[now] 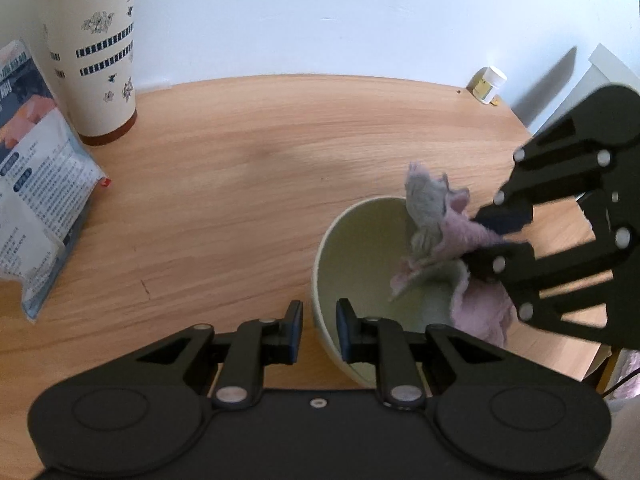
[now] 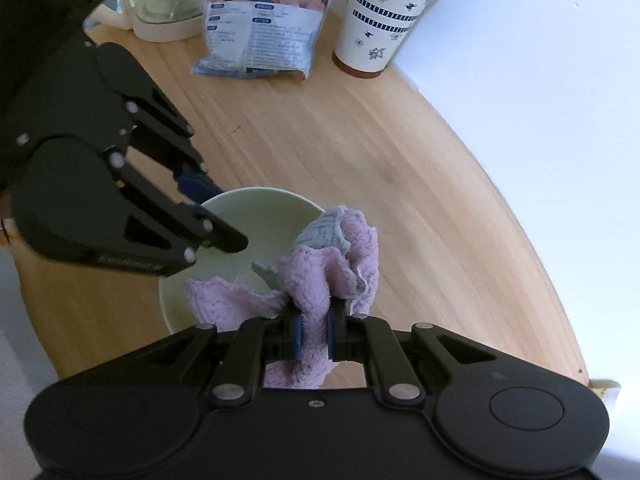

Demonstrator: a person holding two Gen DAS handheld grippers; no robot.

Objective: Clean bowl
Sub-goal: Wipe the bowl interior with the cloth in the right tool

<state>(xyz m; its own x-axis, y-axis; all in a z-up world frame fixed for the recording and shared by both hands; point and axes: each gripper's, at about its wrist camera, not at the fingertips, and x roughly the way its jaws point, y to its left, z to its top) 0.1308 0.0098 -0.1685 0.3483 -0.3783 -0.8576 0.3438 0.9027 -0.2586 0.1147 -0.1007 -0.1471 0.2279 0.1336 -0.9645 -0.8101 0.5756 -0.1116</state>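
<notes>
Left tongs [image 1: 319, 330] clamped on the near rim of the pale green bowl [image 1: 360, 248], one pad outside, one inside, probably to steady it against wiping. Bowl standing on the tabletop [image 1: 240, 152], right of centre. Right tongs [image 2: 313, 338] pinched shut on a pink-and-grey cloth [image 2: 320, 280], bunched over the bowl's right side. Seen only from the right wrist: a kettle [image 2: 164, 8] at the back; only from the left: a small jar [image 1: 489, 85] by the wall.
</notes>
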